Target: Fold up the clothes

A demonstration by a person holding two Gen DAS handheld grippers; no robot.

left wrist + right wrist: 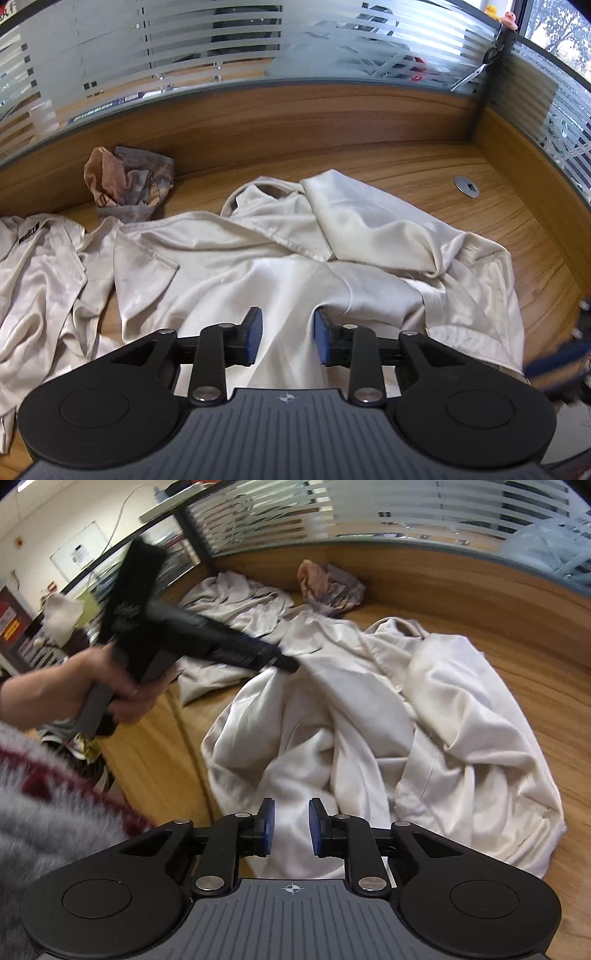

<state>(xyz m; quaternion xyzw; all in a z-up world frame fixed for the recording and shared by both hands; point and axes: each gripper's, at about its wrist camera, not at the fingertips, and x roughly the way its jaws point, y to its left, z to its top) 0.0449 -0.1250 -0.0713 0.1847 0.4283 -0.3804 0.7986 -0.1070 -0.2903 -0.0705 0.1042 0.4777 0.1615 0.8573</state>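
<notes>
Left hand-held gripper [287, 338] hangs released above the cream satin garment [295, 258], its blue pads apart and pressing on nothing, though a ridge of the cloth shows in the gap beneath them. From the right wrist view the same tool is a blurred dark shape at nine to ten o'clock, carried by a hand [74, 690] beside a fuzzy grey and dark red sleeve [48, 797]. Right hand-held gripper [291, 825] is likewise released, its pads a little apart over the near hem with no cloth pinched. That garment lies crumpled at the middle of the wooden counter [498, 221], one flap thrown over itself toward one o'clock. At nine o'clock in the left wrist view lies a second cream garment [33, 266] with a small dark label [28, 235] whose writing is too small to read. At eleven o'clock a patterned tan and grey cloth [129, 184] sits bunched against the wooden back wall. No containers show. A metal cable grommet [466, 185] sits at two o'clock, and scissors [476, 70] hang on the frosted partition above.
</notes>
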